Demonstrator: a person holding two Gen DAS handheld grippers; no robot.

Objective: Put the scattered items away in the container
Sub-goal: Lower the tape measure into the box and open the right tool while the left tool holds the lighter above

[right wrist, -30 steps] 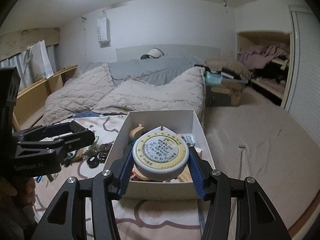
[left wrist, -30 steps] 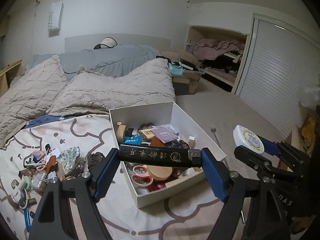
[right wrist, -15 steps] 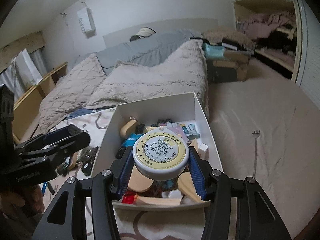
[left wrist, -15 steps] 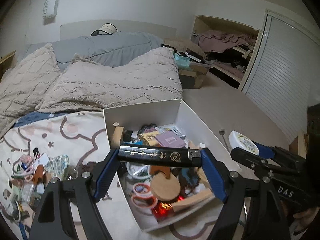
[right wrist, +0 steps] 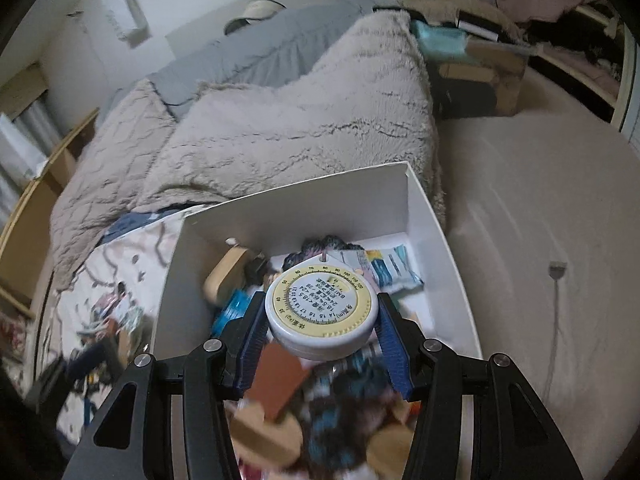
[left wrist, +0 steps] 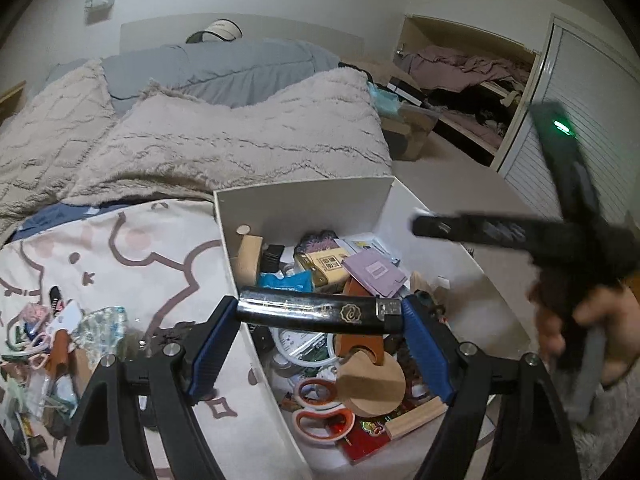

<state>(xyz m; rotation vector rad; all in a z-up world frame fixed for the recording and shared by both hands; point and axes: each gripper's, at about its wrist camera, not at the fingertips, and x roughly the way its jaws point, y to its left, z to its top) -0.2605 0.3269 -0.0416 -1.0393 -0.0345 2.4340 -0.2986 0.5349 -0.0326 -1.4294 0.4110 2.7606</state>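
My left gripper [left wrist: 318,316] is shut on a black lighter [left wrist: 320,314] with gold characters, held crosswise over the near left part of the white box [left wrist: 304,200]. My right gripper [right wrist: 322,320] is shut on a round white tape measure [right wrist: 322,308] with a yellow dial, hanging above the box's [right wrist: 296,208] inside. The box holds several small items: orange scissors [left wrist: 320,408], a wooden disc [left wrist: 370,386], cards and packets. In the left wrist view the right gripper's body [left wrist: 560,236] is a dark blur at the right, held by a hand [left wrist: 608,328].
The box sits on a patterned sheet [left wrist: 120,256] on the bed. Several loose items [left wrist: 48,340] lie scattered at the left. Fluffy beige pillows [left wrist: 224,144] rise behind the box. Carpeted floor [right wrist: 540,208] lies to the right, with a small fork-like tool [right wrist: 557,270] on it.
Both grippers have moved forward and down over the box, each keeping its item. The right one tilted steeper and now blurs across the left view's right side.
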